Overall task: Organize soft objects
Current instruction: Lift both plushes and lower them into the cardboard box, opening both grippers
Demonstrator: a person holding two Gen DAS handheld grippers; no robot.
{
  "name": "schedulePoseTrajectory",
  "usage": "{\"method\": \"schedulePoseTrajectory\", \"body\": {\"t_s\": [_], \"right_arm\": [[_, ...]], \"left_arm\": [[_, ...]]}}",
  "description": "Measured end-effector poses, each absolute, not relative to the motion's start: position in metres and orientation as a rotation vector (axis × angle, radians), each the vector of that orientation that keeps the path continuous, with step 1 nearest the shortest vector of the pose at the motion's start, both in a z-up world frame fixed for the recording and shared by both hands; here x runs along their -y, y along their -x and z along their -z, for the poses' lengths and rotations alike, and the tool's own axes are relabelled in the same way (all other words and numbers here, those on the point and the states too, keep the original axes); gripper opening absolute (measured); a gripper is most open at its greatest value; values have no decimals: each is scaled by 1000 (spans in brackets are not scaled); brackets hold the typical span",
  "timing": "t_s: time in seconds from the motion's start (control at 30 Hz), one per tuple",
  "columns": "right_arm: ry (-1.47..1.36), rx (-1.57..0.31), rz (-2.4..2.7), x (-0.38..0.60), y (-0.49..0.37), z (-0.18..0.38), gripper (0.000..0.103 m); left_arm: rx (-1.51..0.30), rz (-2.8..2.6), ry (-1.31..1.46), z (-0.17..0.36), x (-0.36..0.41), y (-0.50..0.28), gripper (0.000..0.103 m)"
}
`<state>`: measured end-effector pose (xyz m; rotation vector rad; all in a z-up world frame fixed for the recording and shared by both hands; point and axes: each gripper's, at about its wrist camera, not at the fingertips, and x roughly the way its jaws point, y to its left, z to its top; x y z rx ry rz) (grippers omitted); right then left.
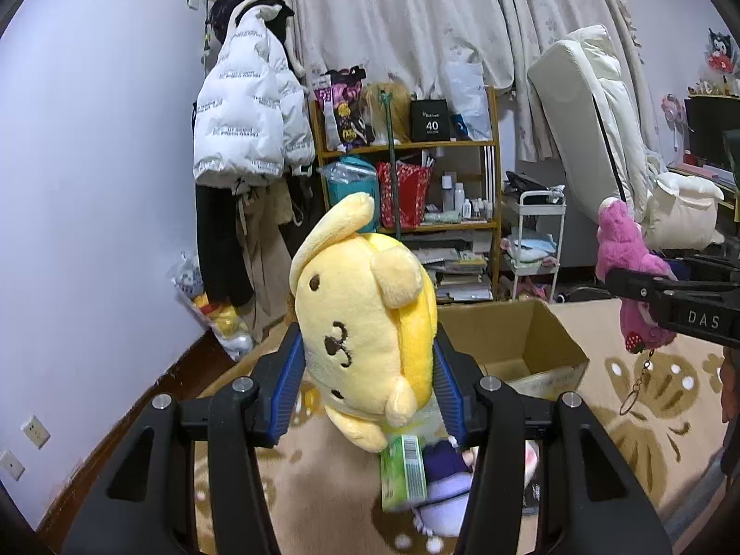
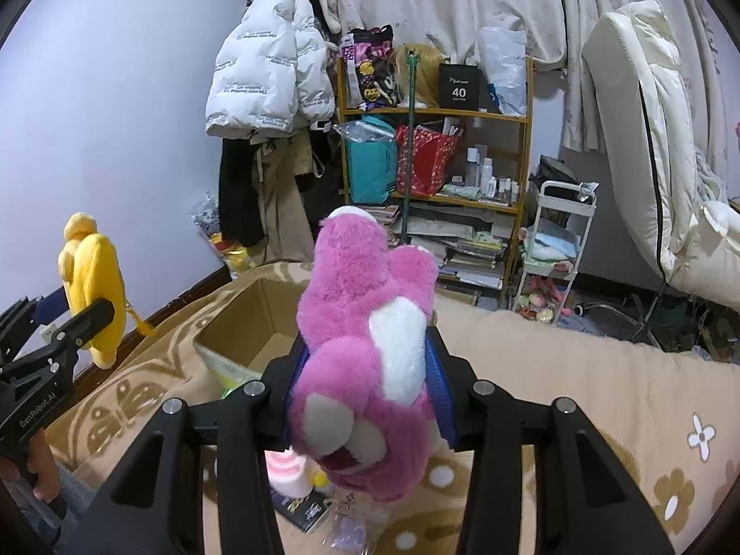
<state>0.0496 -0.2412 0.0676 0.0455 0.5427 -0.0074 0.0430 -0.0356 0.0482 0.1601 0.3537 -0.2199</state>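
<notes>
My left gripper (image 1: pixel 367 365) is shut on a yellow dog plush (image 1: pixel 365 319) and holds it in the air above the bed. The plush also shows at the left of the right wrist view (image 2: pixel 95 286). My right gripper (image 2: pixel 365 370) is shut on a pink bear plush (image 2: pixel 365 360), which also shows at the right of the left wrist view (image 1: pixel 631 273) with a strawberry charm and chain hanging from it. An open cardboard box (image 1: pixel 522 342) sits on the bed ahead of both grippers; it also shows in the right wrist view (image 2: pixel 249 323).
Beneath the left gripper lie a green carton (image 1: pixel 402 471) and a purple plush (image 1: pixel 444 485). A pink-and-white striped item (image 2: pixel 289 471) and small packets lie beneath the right gripper. A wooden shelf (image 1: pixel 407 148), a white jacket (image 1: pixel 249 106) and a white cart (image 1: pixel 536 240) stand beyond the bed.
</notes>
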Motion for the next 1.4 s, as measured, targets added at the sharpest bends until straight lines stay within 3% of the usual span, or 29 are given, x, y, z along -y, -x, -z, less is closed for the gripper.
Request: {"method": "schedulePoseTrajectory", "body": {"t_s": [0.33, 0.8, 1.4], "right_arm": [[-83, -518, -7, 252, -79, -60, 48], [-100, -496, -31, 249, -112, -42, 49], [-141, -632, -96, 254, -140, 13, 50]], "left_arm": [[-340, 245, -155, -50, 53, -87, 50], [-405, 264, -145, -14, 66, -125, 51], [-576, 320, -120, 30, 70, -156, 55]]}}
